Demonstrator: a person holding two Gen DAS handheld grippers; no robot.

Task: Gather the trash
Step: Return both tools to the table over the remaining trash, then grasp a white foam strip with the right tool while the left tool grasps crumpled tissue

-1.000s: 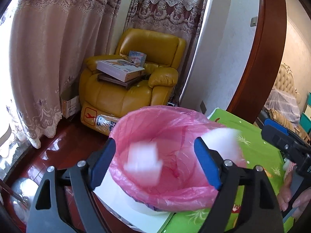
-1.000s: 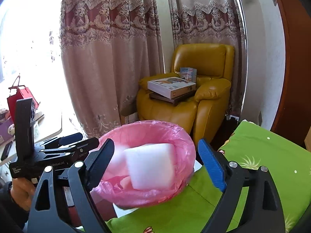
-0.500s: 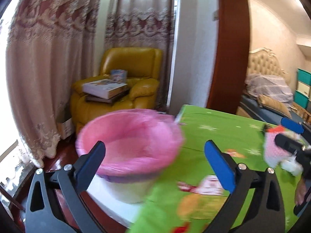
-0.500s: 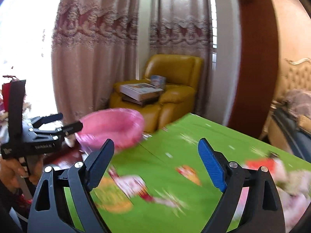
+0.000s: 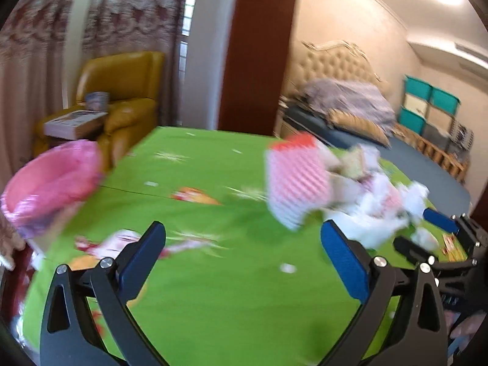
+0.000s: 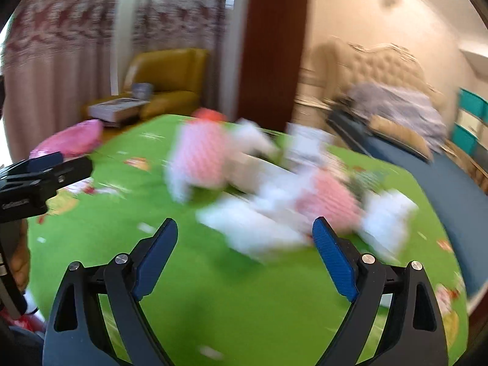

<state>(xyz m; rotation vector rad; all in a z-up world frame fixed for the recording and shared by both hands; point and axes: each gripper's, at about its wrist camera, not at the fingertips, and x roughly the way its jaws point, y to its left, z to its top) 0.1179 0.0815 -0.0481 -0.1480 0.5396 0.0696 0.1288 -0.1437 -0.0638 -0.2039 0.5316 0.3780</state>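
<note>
no legible writing; frames blurred

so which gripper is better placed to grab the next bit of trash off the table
Probably the right gripper: open and empty, with the white foam piece just ahead of its fingertips. The left gripper, also open and empty, faces bare green tablecloth, the trash pile off to its right.
</note>
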